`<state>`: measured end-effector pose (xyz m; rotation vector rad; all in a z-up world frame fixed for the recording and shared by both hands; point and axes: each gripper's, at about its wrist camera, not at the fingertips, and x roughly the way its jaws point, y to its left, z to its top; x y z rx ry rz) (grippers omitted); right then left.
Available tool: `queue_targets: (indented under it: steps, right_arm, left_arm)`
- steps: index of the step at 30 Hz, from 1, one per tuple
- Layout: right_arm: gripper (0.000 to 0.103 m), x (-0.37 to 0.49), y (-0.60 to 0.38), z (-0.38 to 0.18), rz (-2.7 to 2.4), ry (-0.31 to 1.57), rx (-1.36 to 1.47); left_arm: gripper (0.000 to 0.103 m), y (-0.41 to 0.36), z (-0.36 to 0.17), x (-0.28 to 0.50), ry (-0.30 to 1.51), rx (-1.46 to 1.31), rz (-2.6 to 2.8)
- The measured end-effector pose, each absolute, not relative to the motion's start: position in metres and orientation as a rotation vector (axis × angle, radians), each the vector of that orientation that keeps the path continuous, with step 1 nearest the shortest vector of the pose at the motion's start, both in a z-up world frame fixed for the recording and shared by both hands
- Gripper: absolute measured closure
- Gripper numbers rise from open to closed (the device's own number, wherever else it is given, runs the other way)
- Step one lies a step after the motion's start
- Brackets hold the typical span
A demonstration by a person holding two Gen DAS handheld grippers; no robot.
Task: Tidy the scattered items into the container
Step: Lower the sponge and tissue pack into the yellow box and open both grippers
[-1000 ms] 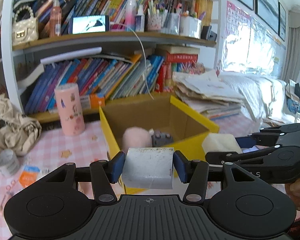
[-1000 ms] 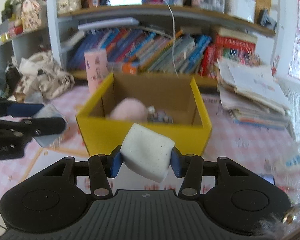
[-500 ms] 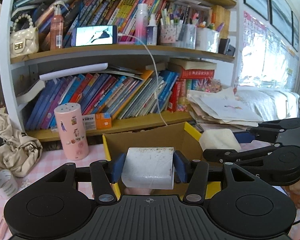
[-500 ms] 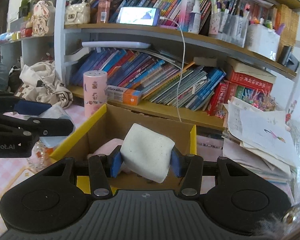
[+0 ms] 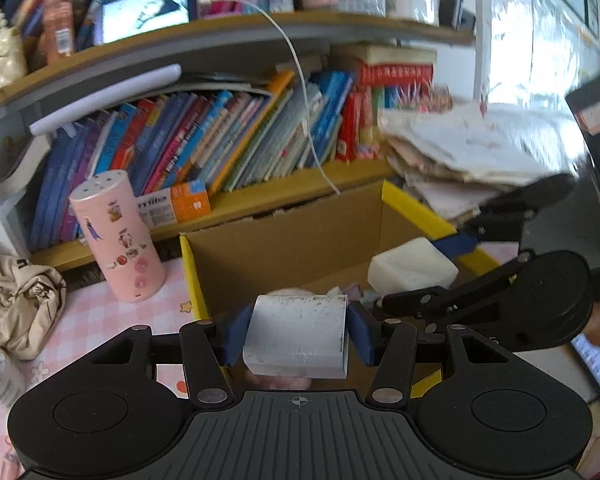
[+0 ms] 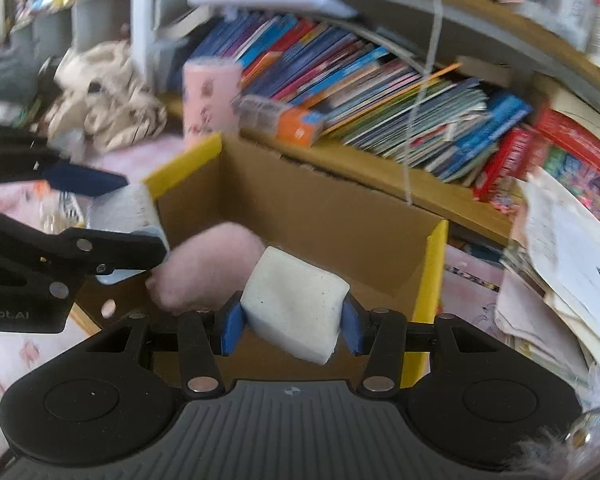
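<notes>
The left gripper [image 5: 296, 338] is clamped on a grey-white sponge block [image 5: 298, 336] with a speckled, dirty top face, and the right gripper [image 6: 290, 326] pinches a cleaner cream-white sponge [image 6: 294, 304] that sits tilted between its blue pads [image 6: 232, 326]. Half a second ago both tools were short of the yellow-edged cardboard box [image 5: 412, 210] and looking at the bookshelf; now both have tipped forward and closed in, so the box's open brown interior fills the space beyond each load. In the right wrist view the cream sponge hangs over the opening, with the pink fluffy item [image 6: 208, 268] already inside just behind it, while the left gripper's block sits at the box's left yellow rim [image 6: 184, 164], seemingly only partly over the opening. In the left wrist view the right gripper's sponge [image 5: 412, 266] shows above the box floor. This suggests the carry is nearly done and release is the next step; the right side looks ready to let go, whereas the left block may need to travel a little further inward to avoid catching the rim. A pink sticker-covered canister [image 5: 118, 236] stands beside the box on the checked cloth [image 5: 96, 316].
</notes>
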<state>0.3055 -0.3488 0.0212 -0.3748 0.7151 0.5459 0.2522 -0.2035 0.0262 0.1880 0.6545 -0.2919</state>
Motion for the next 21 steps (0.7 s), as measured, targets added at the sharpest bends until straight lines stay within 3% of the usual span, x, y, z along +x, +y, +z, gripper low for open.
queue_targets:
  steps: [21]
  right_arm:
    - [0.056, 0.35, -0.323, -0.018, 0.732, 0.892, -0.599]
  left_arm:
    - [0.051, -0.213, -0.009, 0.281, 0.833, 0.187, -0.352]
